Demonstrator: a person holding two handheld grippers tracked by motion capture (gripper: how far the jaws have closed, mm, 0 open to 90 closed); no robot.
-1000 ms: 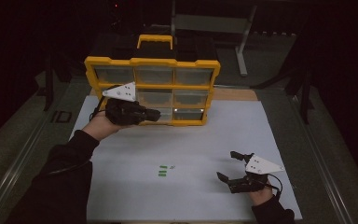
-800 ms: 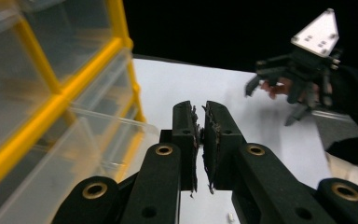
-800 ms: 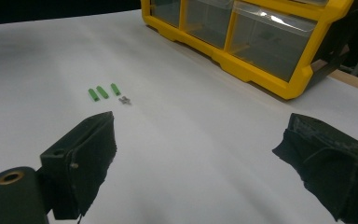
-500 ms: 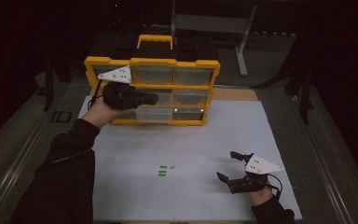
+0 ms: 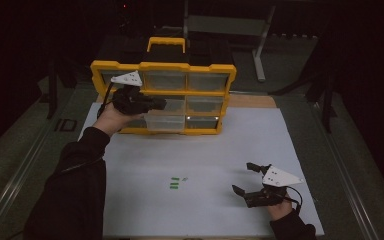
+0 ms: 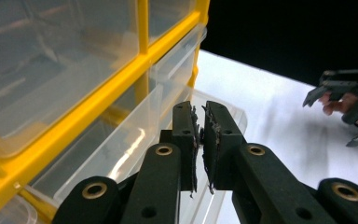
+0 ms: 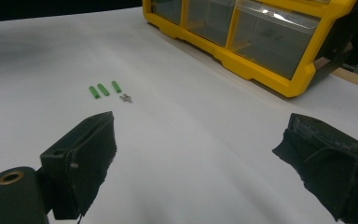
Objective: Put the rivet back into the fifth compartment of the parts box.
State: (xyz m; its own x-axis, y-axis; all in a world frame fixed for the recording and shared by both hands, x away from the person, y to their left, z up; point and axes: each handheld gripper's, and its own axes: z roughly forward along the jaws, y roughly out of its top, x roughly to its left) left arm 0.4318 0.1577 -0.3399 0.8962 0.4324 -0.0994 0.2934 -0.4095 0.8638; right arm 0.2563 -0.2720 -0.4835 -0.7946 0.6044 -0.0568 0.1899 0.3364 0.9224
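The left gripper sits in the upper left of the high view, held against the front of the yellow organizer case. In the left gripper view its jaws stand nearly together, a thin slit between the pads, and nothing is seen gripped between them. The tips lie at the front edge of a clear drawer that projects from the case's lower rows (centre of that frame); whether they touch it cannot be told.

The right gripper rests low at the lower right of the high view, on the white sheet, well apart from the case. Its jaws are spread wide and hold nothing; in the right gripper view each stands at a bottom corner.

Three small green pieces lie side by side on the sheet, upper left of the right gripper view, with a tiny grey item just beside them.
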